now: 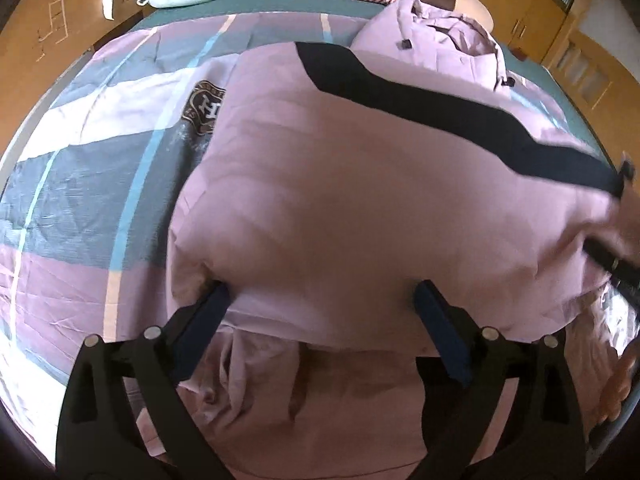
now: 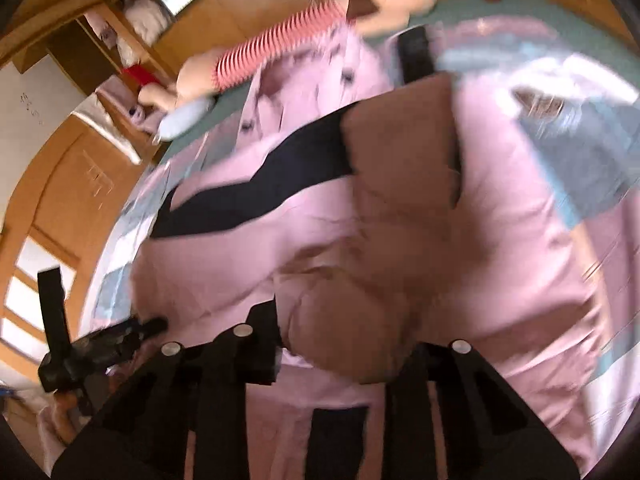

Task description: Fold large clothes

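I hold my left gripper (image 1: 320, 300) wide over the pink jacket (image 1: 360, 200); my right gripper (image 2: 340, 344) pinches its fabric for folding.

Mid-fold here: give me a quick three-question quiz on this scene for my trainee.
1. True or false: the left claw is open.
2. What colour is the stripe across the jacket? A black, B white, C red.
3. What does the jacket lie on?
Key: 1 true; 2 A; 3 the plaid quilt.
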Tool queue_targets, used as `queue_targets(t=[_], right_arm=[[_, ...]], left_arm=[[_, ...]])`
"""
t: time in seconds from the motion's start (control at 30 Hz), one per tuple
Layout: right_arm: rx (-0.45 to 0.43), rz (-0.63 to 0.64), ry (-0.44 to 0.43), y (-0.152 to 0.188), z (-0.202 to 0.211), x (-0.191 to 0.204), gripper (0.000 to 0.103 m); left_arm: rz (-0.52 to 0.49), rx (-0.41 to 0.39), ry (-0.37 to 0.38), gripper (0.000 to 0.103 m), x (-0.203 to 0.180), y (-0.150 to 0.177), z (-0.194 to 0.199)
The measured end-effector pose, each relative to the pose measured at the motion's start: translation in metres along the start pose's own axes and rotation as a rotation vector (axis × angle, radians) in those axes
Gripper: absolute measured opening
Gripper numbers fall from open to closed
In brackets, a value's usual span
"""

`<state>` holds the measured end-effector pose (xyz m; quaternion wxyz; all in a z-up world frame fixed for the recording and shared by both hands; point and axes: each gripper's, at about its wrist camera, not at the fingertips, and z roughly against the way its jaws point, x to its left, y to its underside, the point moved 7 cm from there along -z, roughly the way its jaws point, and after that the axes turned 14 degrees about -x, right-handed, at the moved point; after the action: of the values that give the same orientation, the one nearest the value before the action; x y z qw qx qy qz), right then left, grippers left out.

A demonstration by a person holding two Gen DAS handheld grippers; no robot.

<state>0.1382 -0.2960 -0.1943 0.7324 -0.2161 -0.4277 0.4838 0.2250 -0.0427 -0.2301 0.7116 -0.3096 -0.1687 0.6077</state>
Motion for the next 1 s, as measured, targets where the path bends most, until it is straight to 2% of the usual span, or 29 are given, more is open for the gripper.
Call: queue_targets(t=[0.1,0.13,0.2,0.23,0.27,0.33,0.37,0.4,0.5,0.57,0.67,0.7,0.73,0.77,0.8,0.83,0.87,1.0], right_arm=[[-0.074,0.061,0.065,-0.009,0.002,-0.003,0.025],[-0.064,0.071,0.076,-0.007,-0.003,-0.005,0.025],[-0.006,0.083,0.096,0.003,-0.014,-0.012,0.034],[0.013,0.072,0.106,0.006,-0.017,-0.017,0.049],[0.035,0.037,0.113,0.007,-0.017,-0.023,0.07],[0.02,-0.039,0.108,0.002,-0.012,-0.031,0.082],[0.005,-0.08,0.107,-0.002,-0.006,-0.036,0.083],[-0.003,-0.125,0.111,-0.005,0.0,-0.042,0.083],[0.013,-0.192,0.102,-0.007,0.011,-0.049,0.083],[0.05,-0.187,0.086,0.0,0.009,-0.045,0.083],[0.068,-0.132,0.096,0.007,0.001,-0.036,0.083],[0.071,-0.113,0.098,0.009,-0.004,-0.033,0.082],[0.07,-0.104,0.093,0.011,-0.007,-0.031,0.071],[0.077,-0.089,0.073,0.013,-0.013,-0.026,0.047],[0.087,-0.076,0.065,0.015,-0.016,-0.024,0.038],[0.085,-0.064,0.064,0.016,-0.016,-0.021,0.021],[0.069,-0.051,0.051,0.016,-0.015,-0.017,0.018],[-0.015,-0.05,0.012,0.0,0.006,-0.007,0.013]], left_arm=[[-0.006,-0.003,0.024,0.096,-0.006,-0.001,0.002],[-0.018,-0.006,0.02,0.096,-0.008,0.0,0.004],[-0.026,-0.008,0.019,0.096,-0.008,-0.002,0.008],[-0.009,-0.003,0.039,0.096,-0.006,-0.003,0.01],[0.043,0.004,0.084,0.096,-0.001,-0.007,0.014],[0.145,0.003,0.146,0.096,0.013,-0.014,0.019],[0.229,0.0,0.18,0.096,0.027,-0.02,0.023],[0.266,-0.002,0.186,0.096,0.034,-0.023,0.024],[0.369,-0.018,0.172,0.096,0.067,-0.032,0.026],[0.433,0.002,0.216,0.096,0.077,-0.032,0.022],[0.492,0.065,0.297,0.096,0.072,-0.026,0.011],[0.494,0.091,0.305,0.096,0.068,-0.022,0.006],[0.483,0.098,0.29,0.096,0.065,-0.019,0.003],[0.452,0.104,0.253,0.096,0.063,-0.016,-0.002],[0.432,0.109,0.233,0.096,0.061,-0.014,-0.004],[0.411,0.117,0.207,0.096,0.061,-0.012,-0.008],[0.397,0.125,0.178,0.096,0.061,-0.01,-0.012],[0.408,0.126,0.166,0.096,0.059,-0.007,-0.014]])
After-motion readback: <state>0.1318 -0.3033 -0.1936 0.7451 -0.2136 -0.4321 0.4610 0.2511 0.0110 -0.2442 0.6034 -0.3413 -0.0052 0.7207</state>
